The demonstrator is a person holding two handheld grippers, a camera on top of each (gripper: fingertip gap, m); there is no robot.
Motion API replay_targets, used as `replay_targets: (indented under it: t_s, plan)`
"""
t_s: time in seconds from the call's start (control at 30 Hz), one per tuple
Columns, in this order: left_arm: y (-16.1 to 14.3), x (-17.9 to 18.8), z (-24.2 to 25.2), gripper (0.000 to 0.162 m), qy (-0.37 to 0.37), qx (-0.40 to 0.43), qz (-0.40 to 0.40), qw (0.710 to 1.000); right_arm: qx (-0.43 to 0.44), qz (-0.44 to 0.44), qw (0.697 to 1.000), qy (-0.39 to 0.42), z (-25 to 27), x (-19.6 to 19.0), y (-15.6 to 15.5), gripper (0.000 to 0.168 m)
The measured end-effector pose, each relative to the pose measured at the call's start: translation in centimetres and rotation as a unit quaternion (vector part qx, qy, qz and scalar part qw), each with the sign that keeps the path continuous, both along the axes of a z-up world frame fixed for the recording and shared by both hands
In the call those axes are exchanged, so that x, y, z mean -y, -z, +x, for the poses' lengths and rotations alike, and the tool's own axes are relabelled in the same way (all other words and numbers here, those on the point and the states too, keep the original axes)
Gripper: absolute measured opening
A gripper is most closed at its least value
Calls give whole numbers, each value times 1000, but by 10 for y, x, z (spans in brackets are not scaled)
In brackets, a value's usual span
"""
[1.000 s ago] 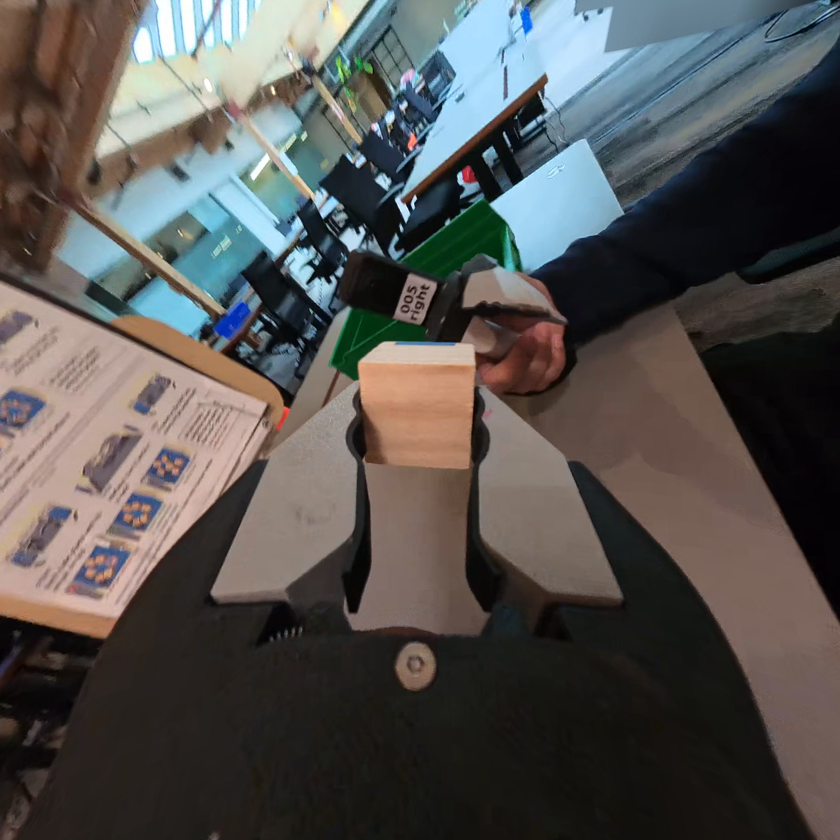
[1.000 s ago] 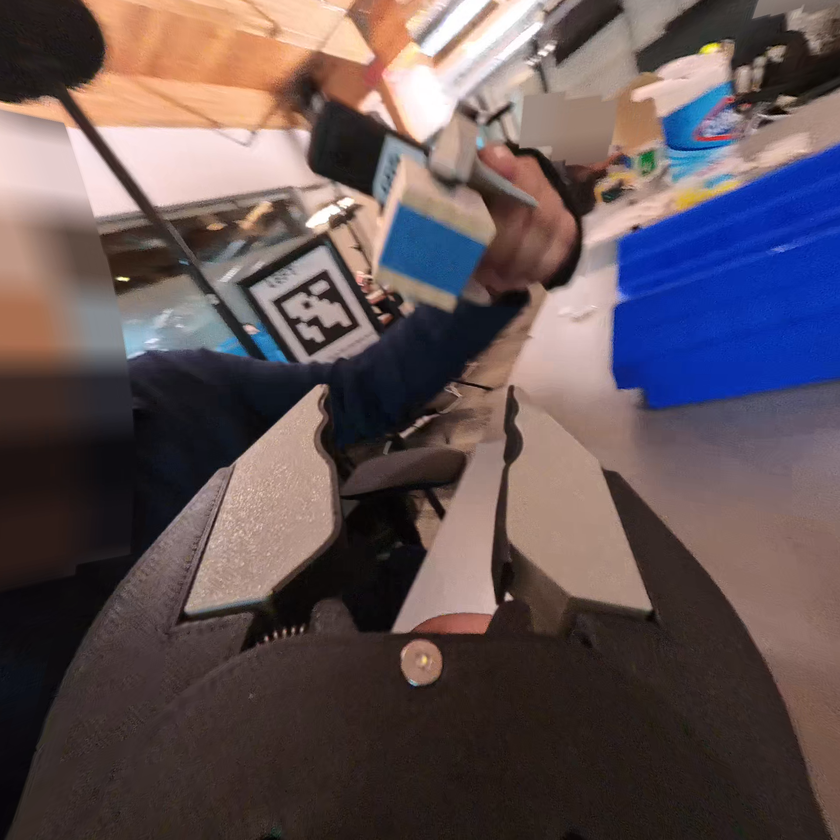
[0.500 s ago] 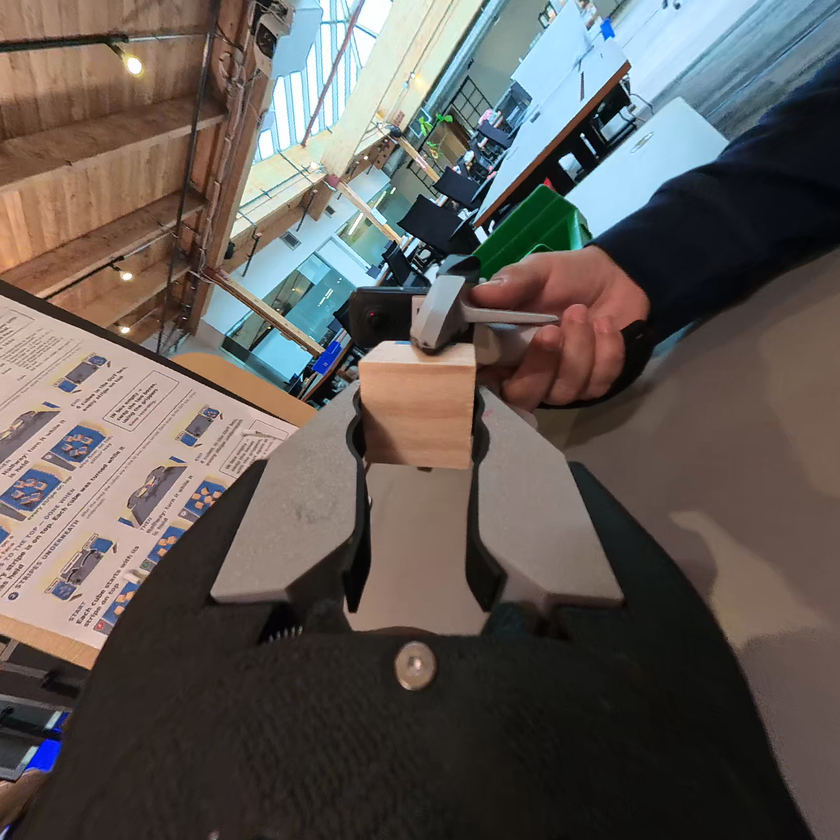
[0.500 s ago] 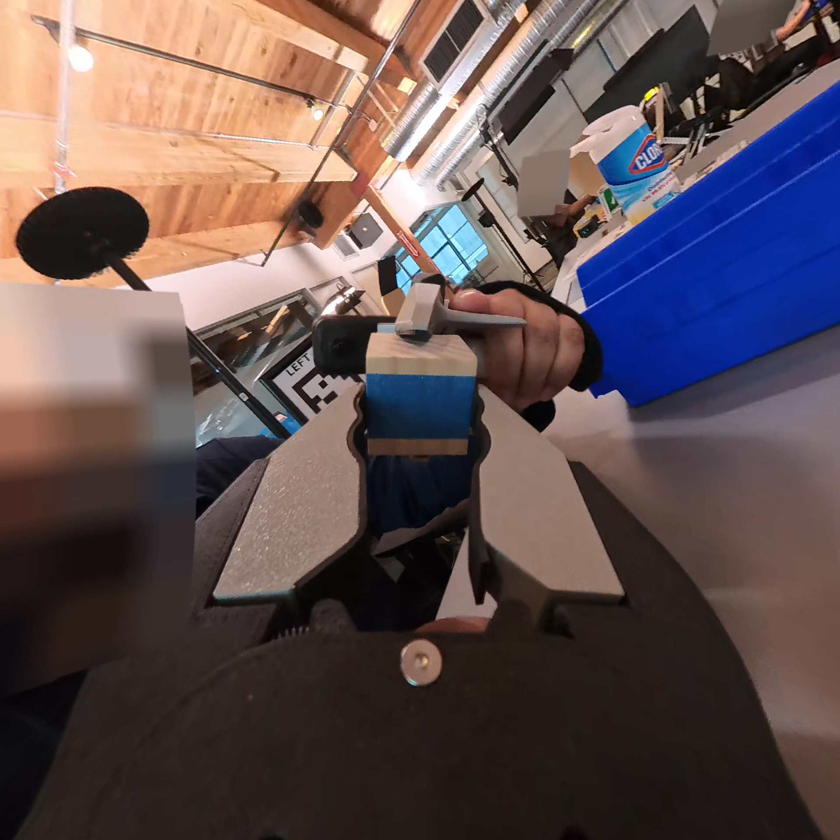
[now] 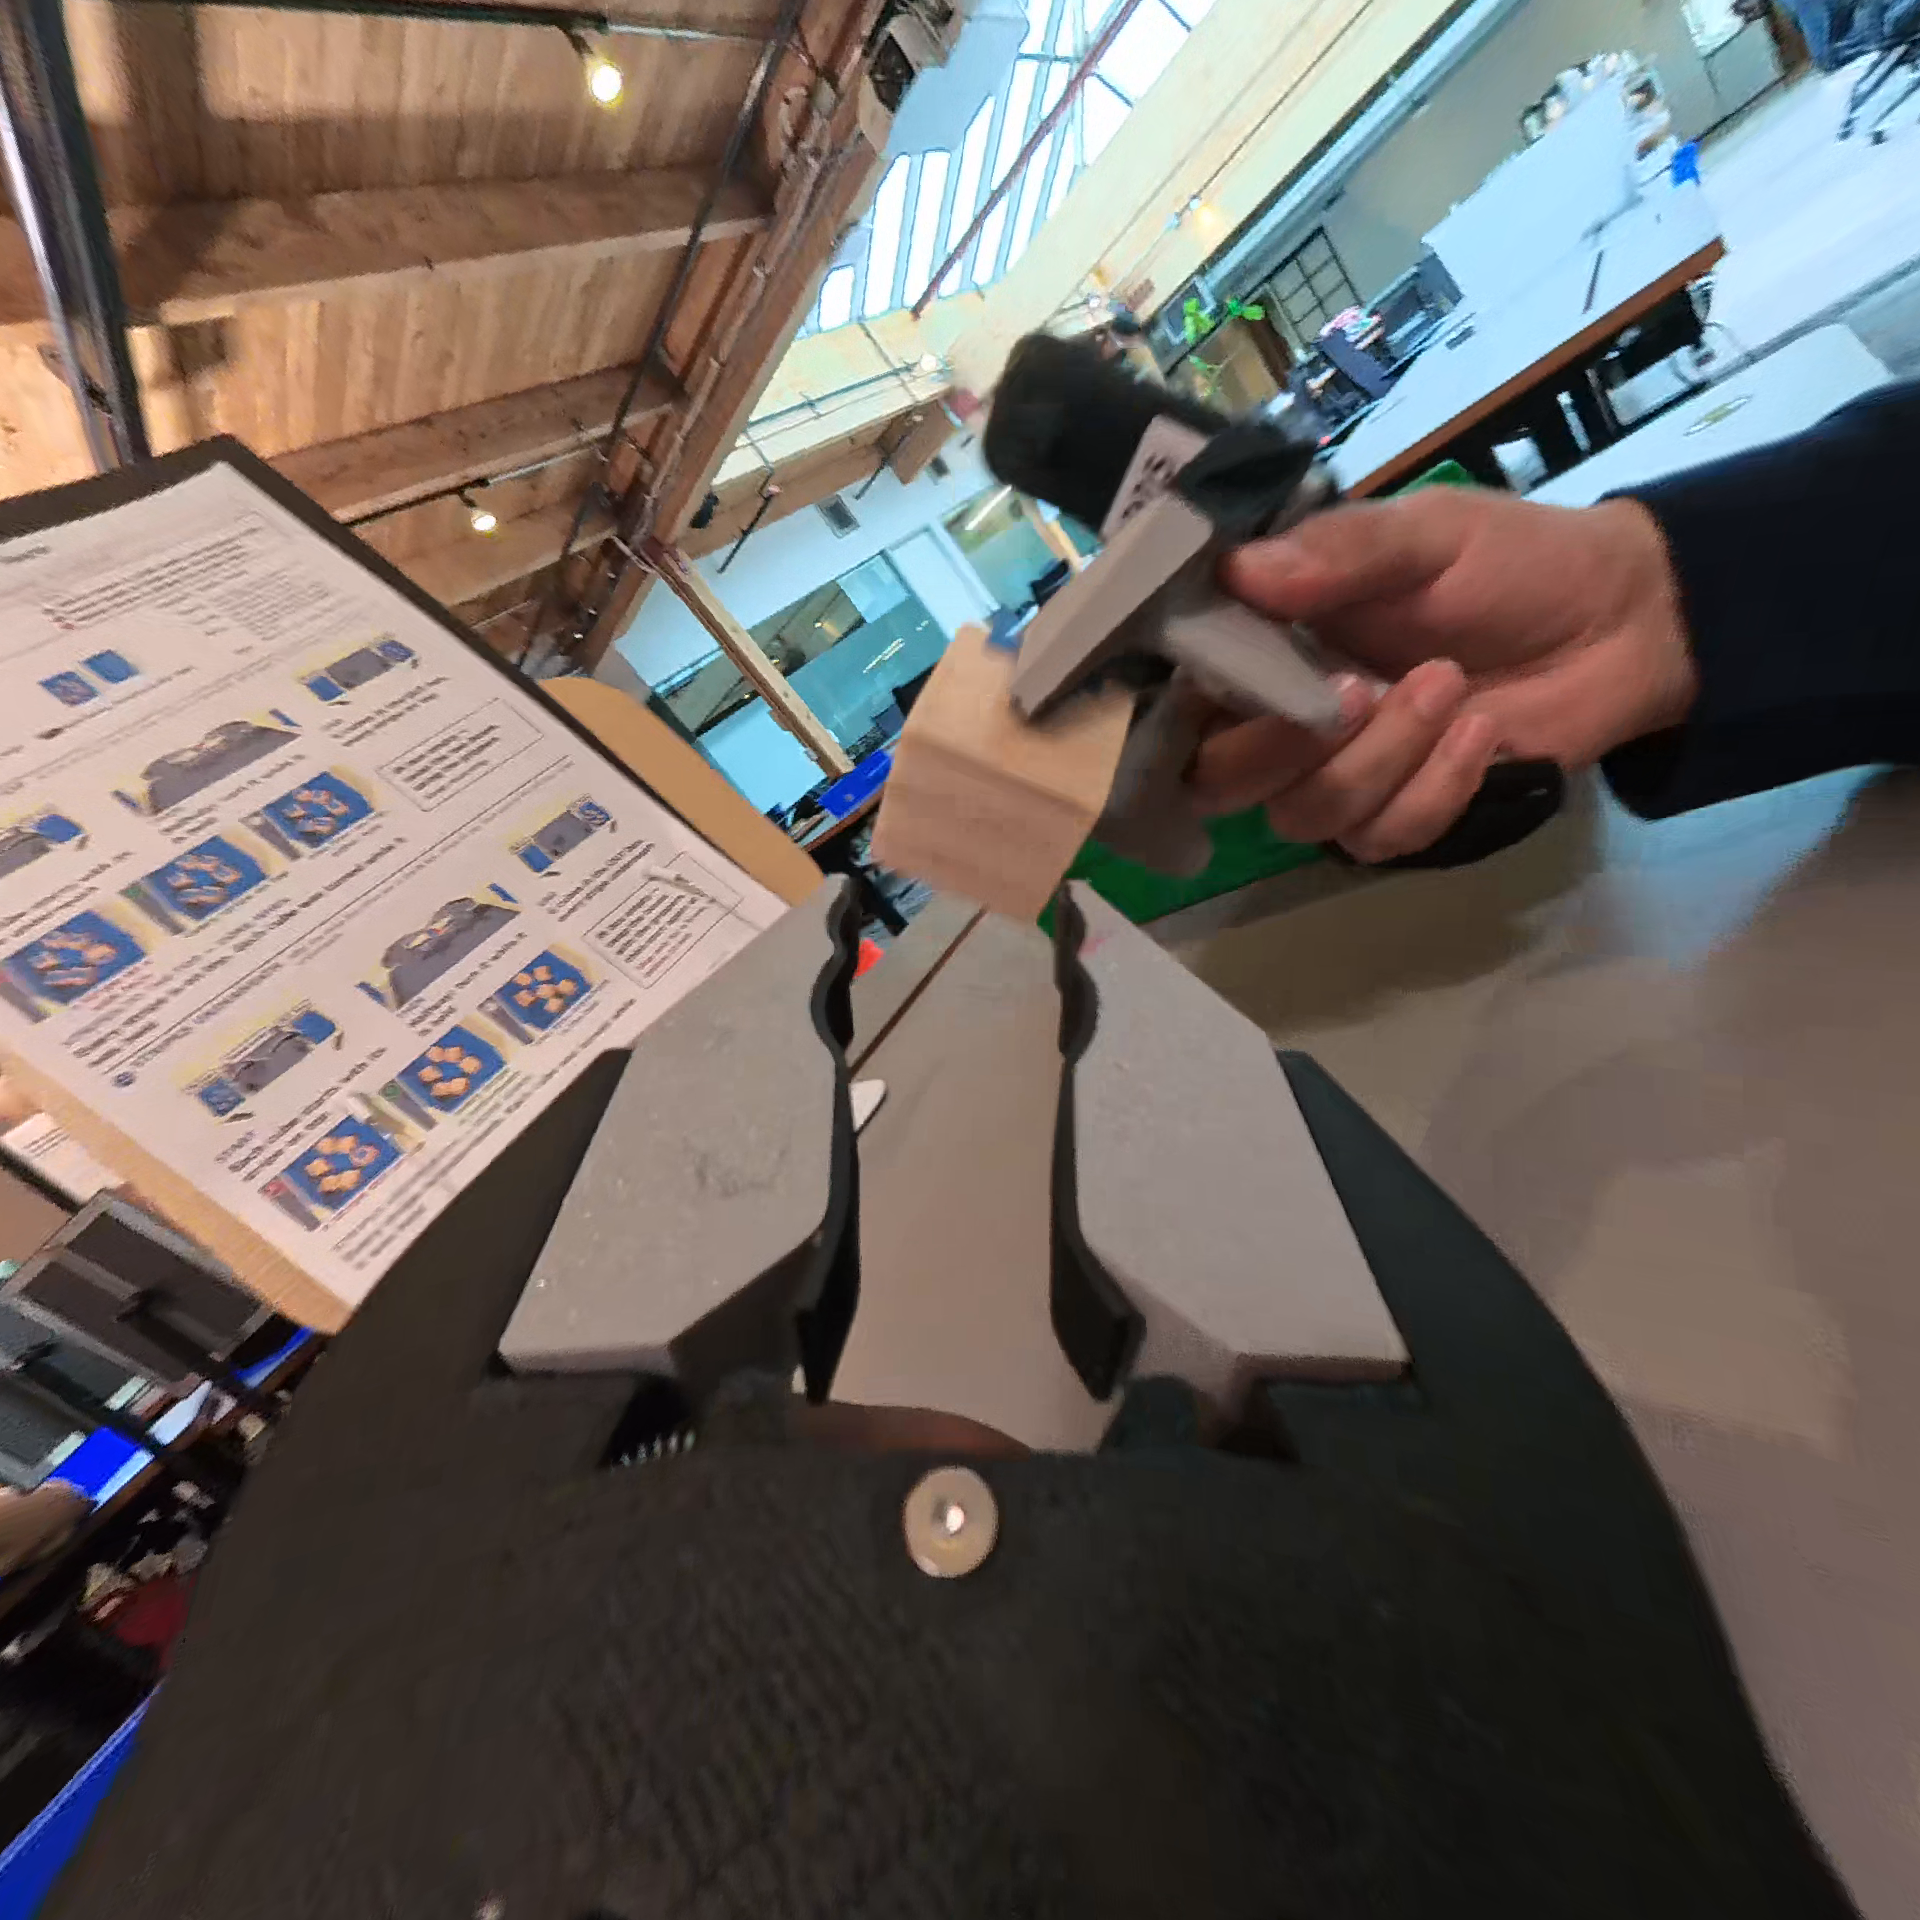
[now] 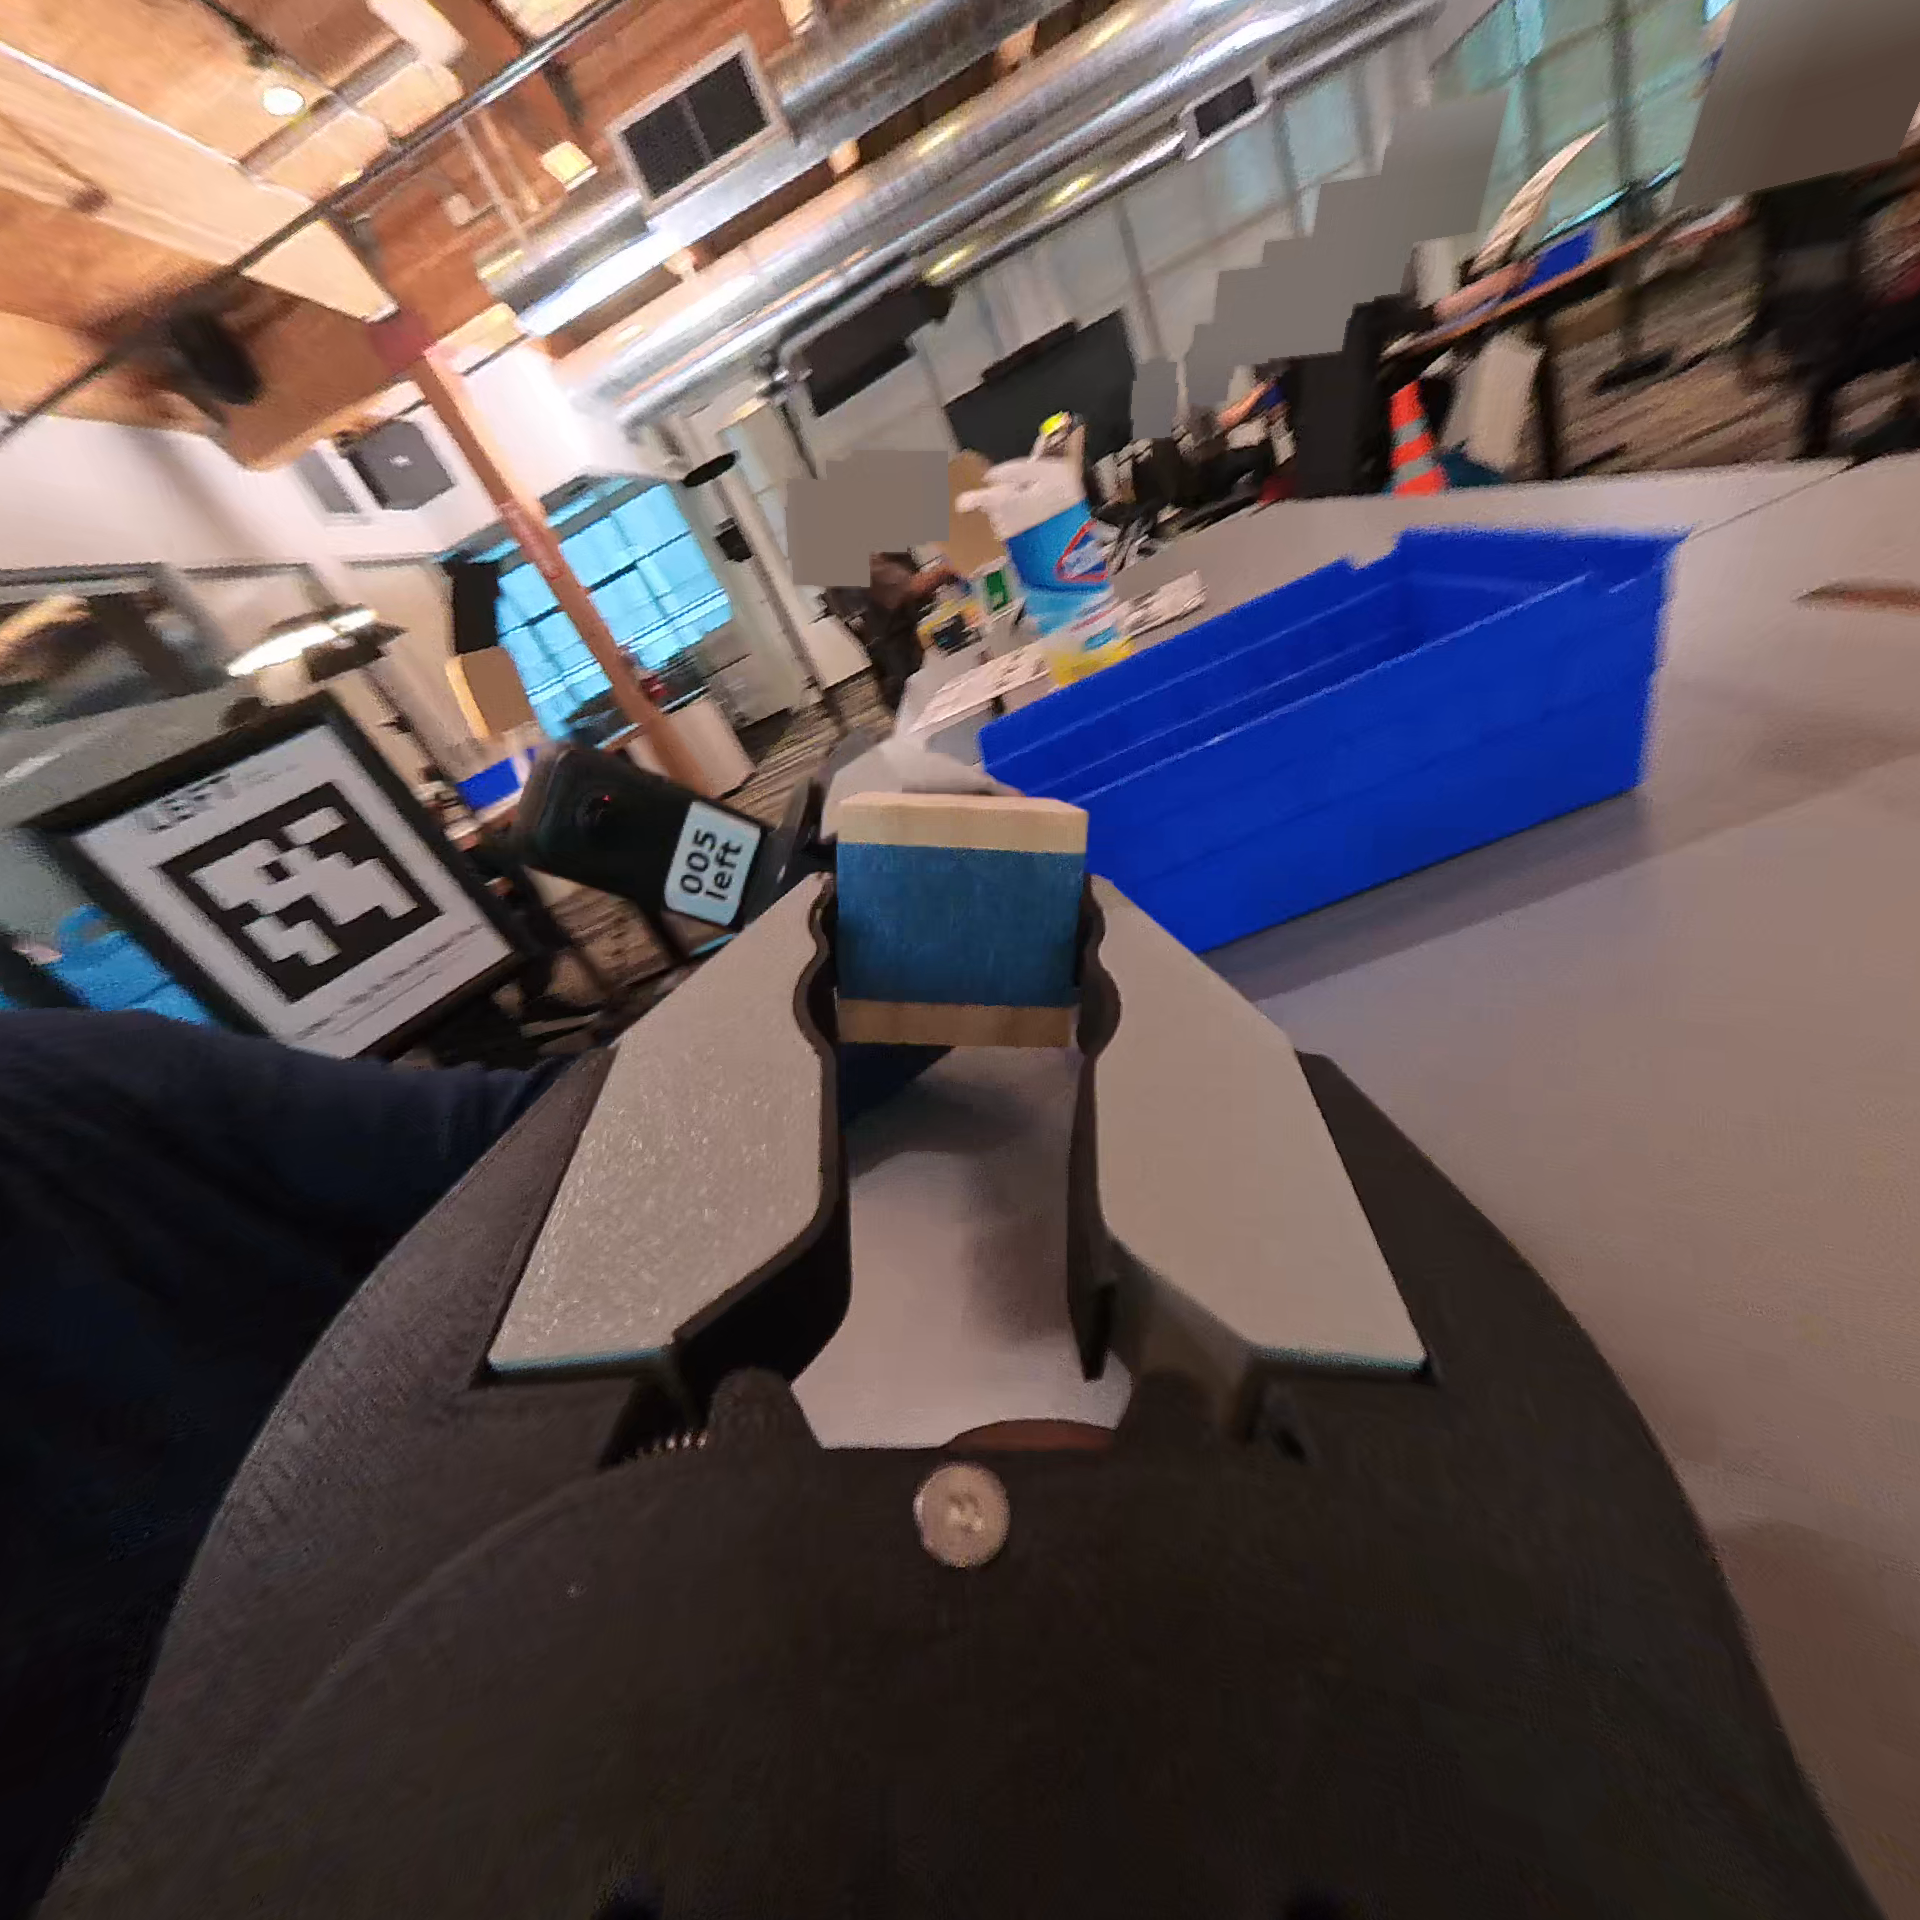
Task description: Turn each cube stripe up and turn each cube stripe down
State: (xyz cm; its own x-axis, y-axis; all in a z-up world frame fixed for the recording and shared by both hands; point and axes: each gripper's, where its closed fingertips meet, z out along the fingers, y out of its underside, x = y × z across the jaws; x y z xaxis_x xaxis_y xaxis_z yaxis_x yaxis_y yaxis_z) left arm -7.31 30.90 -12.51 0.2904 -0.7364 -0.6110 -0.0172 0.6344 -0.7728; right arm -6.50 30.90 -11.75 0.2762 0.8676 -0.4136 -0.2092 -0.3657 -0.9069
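Between right hand-held gripper (image 6: 956,925) fingertips: cube (image 6: 958,923), clamped; left hand-held gripper (image 5: 951,935) parted, empty.

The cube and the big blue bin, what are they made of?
The cube looks like pale, unpainted wood: faint grain shows on its bare sides in the left view. The blue stripe across one face is matte, maybe tape or paint. The blue bin looks like smooth moulded plastic, with one even colour and stepped walls.
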Motion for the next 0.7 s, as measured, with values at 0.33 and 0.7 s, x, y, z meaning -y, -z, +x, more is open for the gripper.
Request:
replay_targets:
  t_s: [0.33,0.7]
  plan:
    - [35,-37,13,0,-89,-73,-68,991,219,13,903,371,196,-17,-58,42]
    - [72,-53,19,0,-130,-141,-77,978,525,-266,662,464,410,-80,120,43]
